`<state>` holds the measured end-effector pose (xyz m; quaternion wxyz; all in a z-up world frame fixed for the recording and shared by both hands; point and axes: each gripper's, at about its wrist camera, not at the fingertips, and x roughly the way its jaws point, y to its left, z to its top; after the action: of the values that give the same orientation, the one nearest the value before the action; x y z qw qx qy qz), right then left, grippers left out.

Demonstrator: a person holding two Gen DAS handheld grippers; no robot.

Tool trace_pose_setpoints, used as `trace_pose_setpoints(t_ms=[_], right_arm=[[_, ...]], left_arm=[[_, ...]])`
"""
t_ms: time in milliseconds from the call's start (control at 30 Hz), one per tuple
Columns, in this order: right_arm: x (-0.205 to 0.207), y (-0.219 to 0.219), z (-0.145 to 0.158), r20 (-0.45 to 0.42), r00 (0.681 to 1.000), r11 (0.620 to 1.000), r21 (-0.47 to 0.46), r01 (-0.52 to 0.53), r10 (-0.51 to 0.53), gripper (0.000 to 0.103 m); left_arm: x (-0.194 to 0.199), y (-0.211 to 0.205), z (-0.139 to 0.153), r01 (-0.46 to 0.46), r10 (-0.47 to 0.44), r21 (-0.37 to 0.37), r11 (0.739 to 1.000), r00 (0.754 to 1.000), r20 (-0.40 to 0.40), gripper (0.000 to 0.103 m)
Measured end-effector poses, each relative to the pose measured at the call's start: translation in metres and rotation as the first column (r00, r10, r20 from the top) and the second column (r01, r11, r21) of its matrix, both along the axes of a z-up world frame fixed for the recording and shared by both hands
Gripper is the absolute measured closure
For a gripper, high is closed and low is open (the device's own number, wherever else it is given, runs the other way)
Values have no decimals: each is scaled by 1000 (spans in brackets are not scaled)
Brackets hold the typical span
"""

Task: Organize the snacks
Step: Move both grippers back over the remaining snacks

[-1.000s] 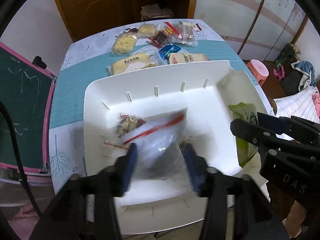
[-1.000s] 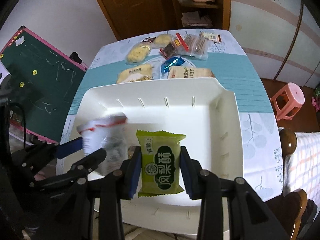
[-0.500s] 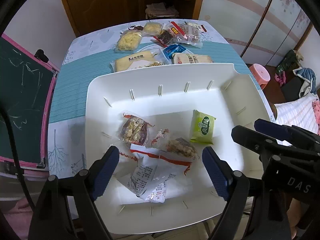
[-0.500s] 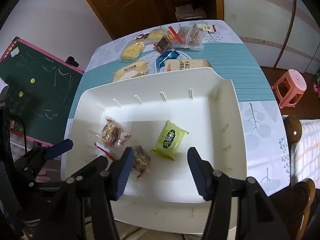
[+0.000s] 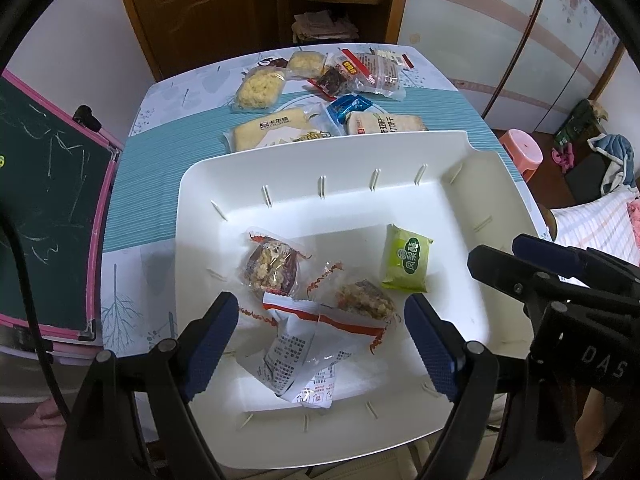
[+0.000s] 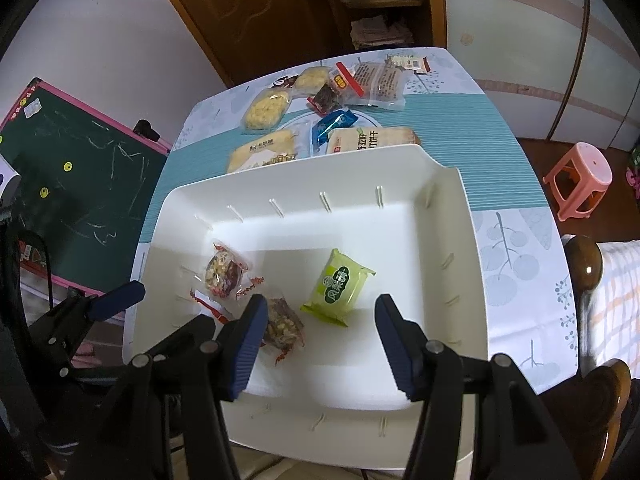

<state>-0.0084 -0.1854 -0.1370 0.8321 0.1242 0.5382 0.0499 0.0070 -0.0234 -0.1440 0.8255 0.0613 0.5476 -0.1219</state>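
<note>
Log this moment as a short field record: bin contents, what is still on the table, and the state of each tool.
bin: white bin at the near end of the table
in bin: green packet; white packet with red stripe; two clear-wrapped nut snacks
still on table: about eight packets beyond the bin, among them a blue packet
left tool: open, above the white packet, holding nothing
right tool: open, above the bin, holding nothing

"DAS" is printed on the right gripper (image 5: 592,280) body.
</note>
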Motion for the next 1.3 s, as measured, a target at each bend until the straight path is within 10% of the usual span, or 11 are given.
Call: trace_pose_setpoints(t_ms=[500, 867, 1300], right_arm=[[21, -16, 28, 84, 996, 1000, -23, 16, -14, 47], [86, -34, 87, 167, 986, 995, -103, 16, 1, 47], [205, -38, 189, 288, 956, 978, -208, 8, 53, 47]], left_arm=[[22, 16, 40, -35, 37, -17, 999, 987, 159, 19], [88, 26, 118, -29, -24, 124, 992, 913, 407, 16], [203, 19, 200, -57, -66, 227, 972, 865, 497, 16]])
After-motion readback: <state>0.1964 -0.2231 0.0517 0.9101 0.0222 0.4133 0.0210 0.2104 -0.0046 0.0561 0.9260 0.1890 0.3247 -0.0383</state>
